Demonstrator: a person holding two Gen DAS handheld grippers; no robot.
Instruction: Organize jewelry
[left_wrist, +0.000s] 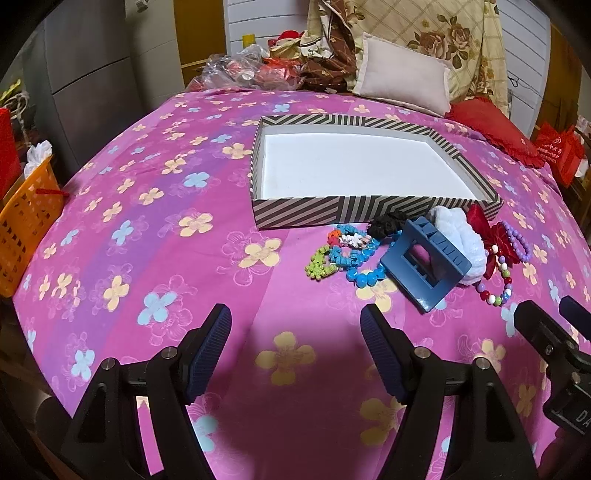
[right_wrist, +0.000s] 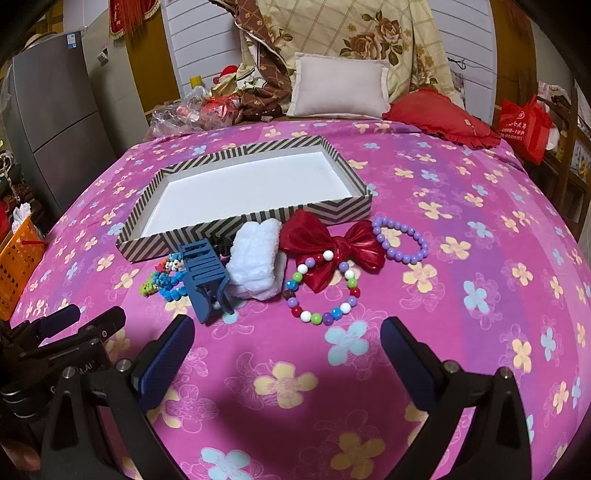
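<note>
A striped shallow box (left_wrist: 295, 212) (right_wrist: 155, 242) with a white inside lies on the pink flowered bedspread. In front of it lie a blue hair claw (left_wrist: 424, 264) (right_wrist: 205, 275), a white fluffy scrunchie (left_wrist: 465, 240) (right_wrist: 255, 262), a black scrunchie (left_wrist: 384, 223), a red bow (right_wrist: 332, 245) (left_wrist: 495, 240), a purple bead bracelet (right_wrist: 400, 240) (left_wrist: 519, 240), a multicolour bead bracelet (right_wrist: 323, 291) (left_wrist: 495, 284) and colourful bracelets (left_wrist: 347, 254) (right_wrist: 166, 278). My left gripper (left_wrist: 295, 325) is open and empty, near of the pile. My right gripper (right_wrist: 288, 332) is open and empty, just near of the multicolour bracelet.
An orange basket (left_wrist: 22, 229) (right_wrist: 18, 262) stands off the bed's left edge. Pillows (right_wrist: 340, 88), a red cushion (right_wrist: 443, 114) and a folded quilt lie at the head of the bed. A red bag (right_wrist: 524, 125) stands at the right.
</note>
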